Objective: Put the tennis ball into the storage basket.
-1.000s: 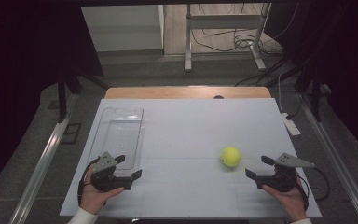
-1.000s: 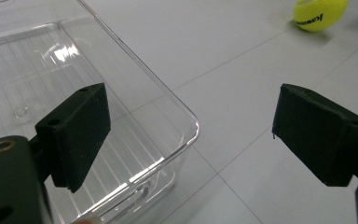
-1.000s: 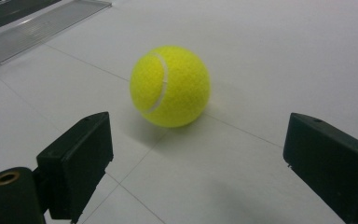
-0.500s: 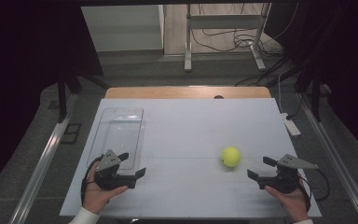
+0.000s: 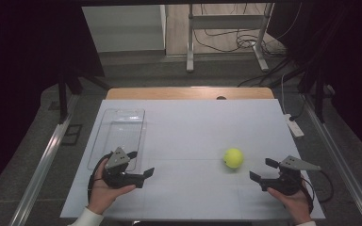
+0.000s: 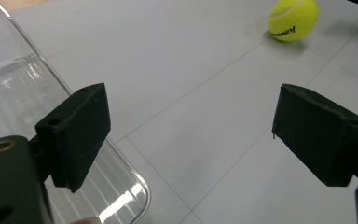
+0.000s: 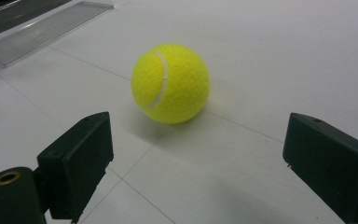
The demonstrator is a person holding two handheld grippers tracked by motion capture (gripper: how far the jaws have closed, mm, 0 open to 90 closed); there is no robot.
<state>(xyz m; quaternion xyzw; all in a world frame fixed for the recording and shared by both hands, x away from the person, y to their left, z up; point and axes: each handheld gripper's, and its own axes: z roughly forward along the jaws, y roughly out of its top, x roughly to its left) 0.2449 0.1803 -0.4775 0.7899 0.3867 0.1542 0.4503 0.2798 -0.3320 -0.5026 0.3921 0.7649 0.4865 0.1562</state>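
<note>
While the tennis ball [image 5: 233, 157] sits free on the white worktop [image 5: 193, 132], right of centre in the high view, the right tongs [image 5: 265, 170] wait just below and right of it, spread wide and empty. Over at lower left, the left tongs [image 5: 140, 164] stand wide open too, holding nothing, at the near end of the clear tray [image 5: 122, 123].

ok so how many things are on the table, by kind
tennis ball: 1
clear tray: 1
grippers, left and right, both open and empty: 2
total: 4
</note>
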